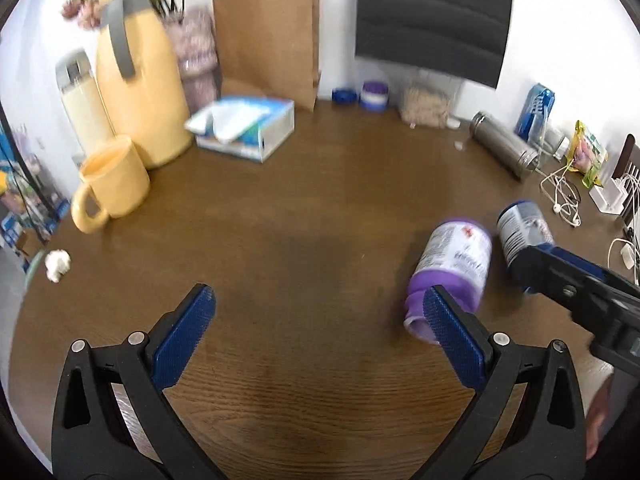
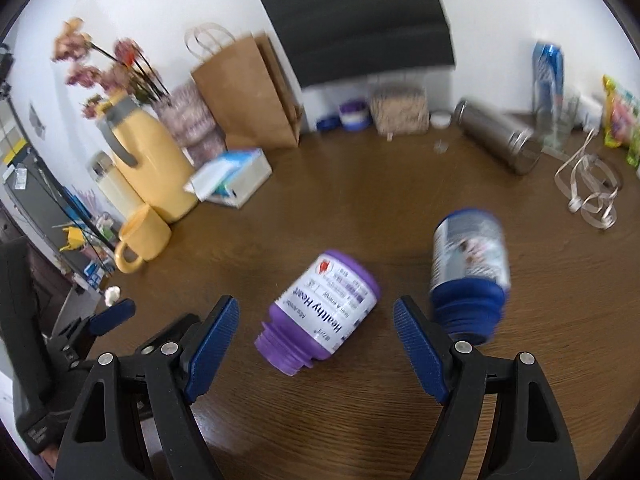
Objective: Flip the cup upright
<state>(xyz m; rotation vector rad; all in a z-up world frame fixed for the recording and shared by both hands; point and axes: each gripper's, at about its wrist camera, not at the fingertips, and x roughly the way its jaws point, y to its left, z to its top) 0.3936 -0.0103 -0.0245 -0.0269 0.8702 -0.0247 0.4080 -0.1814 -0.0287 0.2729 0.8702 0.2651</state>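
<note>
Purple bottle [image 2: 320, 312] capless, sideways

My two wrist views look low and forward across the table [image 1: 320, 184], sharing the purple bottle [image 2: 320, 312].
</note>
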